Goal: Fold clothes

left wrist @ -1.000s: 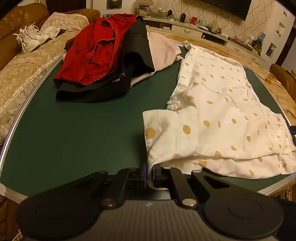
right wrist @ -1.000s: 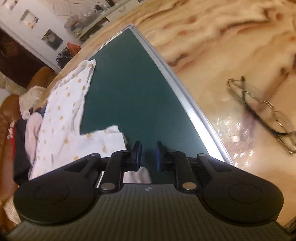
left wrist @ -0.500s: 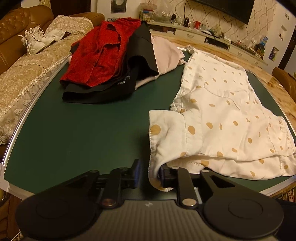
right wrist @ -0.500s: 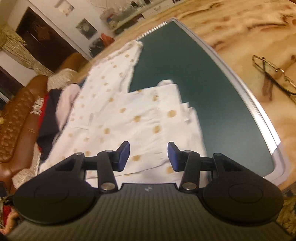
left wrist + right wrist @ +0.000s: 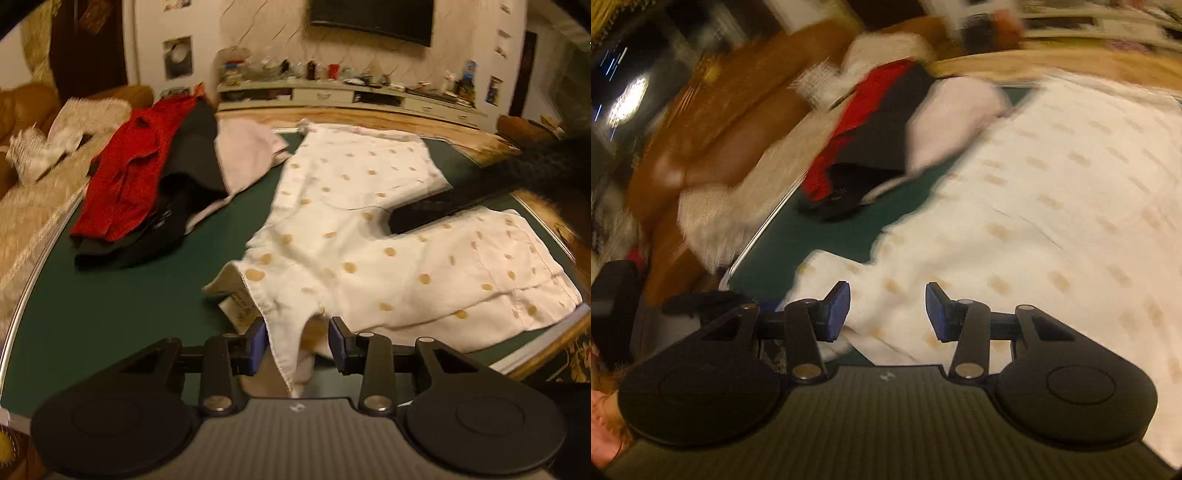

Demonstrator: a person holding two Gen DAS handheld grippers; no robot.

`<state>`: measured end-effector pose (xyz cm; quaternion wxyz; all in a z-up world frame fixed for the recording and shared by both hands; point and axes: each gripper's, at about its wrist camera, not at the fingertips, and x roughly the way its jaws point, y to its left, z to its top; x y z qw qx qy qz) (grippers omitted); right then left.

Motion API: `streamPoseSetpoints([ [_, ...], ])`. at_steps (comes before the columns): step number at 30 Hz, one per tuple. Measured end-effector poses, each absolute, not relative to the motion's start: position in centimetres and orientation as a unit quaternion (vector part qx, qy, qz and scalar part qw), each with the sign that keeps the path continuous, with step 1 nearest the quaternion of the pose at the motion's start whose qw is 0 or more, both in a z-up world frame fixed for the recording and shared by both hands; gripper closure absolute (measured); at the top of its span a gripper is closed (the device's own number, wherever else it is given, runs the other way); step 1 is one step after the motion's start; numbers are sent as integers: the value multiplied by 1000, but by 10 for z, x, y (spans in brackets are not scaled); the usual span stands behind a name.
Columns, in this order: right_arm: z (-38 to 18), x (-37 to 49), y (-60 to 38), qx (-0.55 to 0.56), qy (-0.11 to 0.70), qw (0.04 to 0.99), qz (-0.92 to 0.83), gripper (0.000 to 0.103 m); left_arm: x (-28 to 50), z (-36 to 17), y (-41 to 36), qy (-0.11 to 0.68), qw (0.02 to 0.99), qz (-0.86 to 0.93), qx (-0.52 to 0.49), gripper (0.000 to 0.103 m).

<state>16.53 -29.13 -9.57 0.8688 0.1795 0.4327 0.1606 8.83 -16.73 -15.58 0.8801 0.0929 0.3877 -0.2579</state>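
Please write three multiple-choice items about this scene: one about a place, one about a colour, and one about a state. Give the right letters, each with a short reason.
1. Where does the red garment lie, seen from the left wrist?
A. left of the dotted shirt
B. on top of the dotted shirt
C. on the floor

2. What colour is the mat?
A. blue
B. dark green
C. grey

3. How does the left gripper stand to the shirt's corner?
A. far from it
B. clamped shut on it
C. jaws apart, corner between them

Answers:
1. A: it tops the pile to the left of the dotted shirt, with bare mat between.
2. B: dark green shows all around the clothes.
3. C: the jaws are opening, and the cloth hangs loose in the gap, with a clear space at the right pad.
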Motion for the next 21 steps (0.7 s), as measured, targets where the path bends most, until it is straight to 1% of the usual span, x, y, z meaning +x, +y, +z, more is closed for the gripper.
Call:
streamPoseSetpoints([
  [1, -93, 183, -276, 163, 448, 863, 169, 51, 86, -156, -171, 387, 879, -263, 93, 59],
  [3, -93, 214, -252, 149, 484, 842, 187, 51, 82, -158, -178, 386, 876, -272, 95, 59],
  [5, -92, 230, -224, 109, 509, 830, 199, 51, 80, -161, -183, 388, 874, -279, 94, 59],
  [8, -95, 240, -183, 13, 537, 824, 182, 51, 78, -166, -187, 392, 870, -285, 87, 59],
  [10, -108, 243, -162, -64, 546, 822, 151, 51, 76, -168, -187, 394, 870, -286, 84, 59],
  [11, -112, 240, -162, -74, 545, 822, 144, 51, 76, -169, -186, 395, 869, -285, 83, 59],
  [12, -116, 237, -163, -85, 545, 823, 137, 54, 76, -171, -185, 396, 869, -284, 81, 59],
  [13, -119, 235, -170, -67, 541, 826, 145, 81, 75, -173, -183, 398, 869, -283, 80, 59],
  [14, -120, 231, -179, -41, 540, 828, 147, 100, 75, -175, -181, 400, 869, -281, 79, 59],
  [18, -116, 225, -243, 126, 507, 842, 133, 100, 76, -180, -171, 405, 869, -276, 70, 59],
  [21, -126, 202, -311, 306, 454, 826, 132, 100, 78, -182, -164, 411, 866, -278, 66, 59],
])
